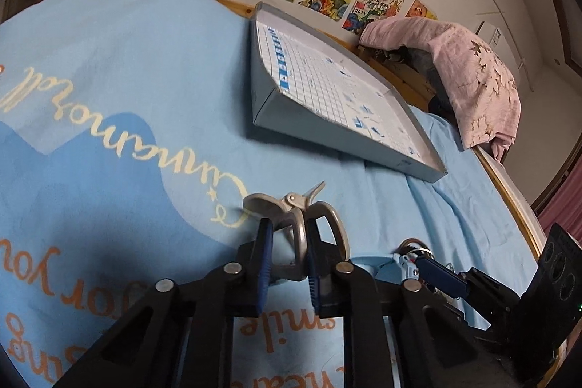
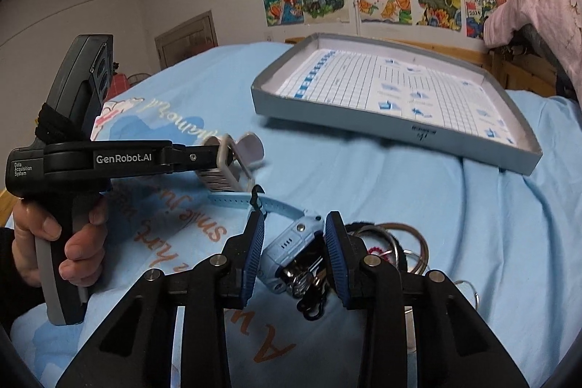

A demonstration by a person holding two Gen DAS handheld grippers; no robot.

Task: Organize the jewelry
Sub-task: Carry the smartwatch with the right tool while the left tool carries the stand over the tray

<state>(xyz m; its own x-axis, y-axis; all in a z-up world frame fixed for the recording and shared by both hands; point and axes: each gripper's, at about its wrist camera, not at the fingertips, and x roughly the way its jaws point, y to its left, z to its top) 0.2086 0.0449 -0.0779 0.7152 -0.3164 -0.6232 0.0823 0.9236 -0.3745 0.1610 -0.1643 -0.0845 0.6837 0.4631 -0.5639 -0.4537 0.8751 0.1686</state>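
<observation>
Pinching a grey hair claw clip [image 1: 291,220], my left gripper [image 1: 287,264] has its blue pads pressed onto the clip's handle loops, just above the light blue bedsheet [image 1: 145,119]. My right gripper [image 2: 293,257] has its pads against both sides of a pale blue watch [image 2: 291,242], whose strap trails off to the left across the sheet. A heap of metal bangles [image 2: 400,242] lies touching the watch on its right. The grey box lid [image 2: 396,130], lined with gridded paper, sits well beyond, holding nothing I can see.
</observation>
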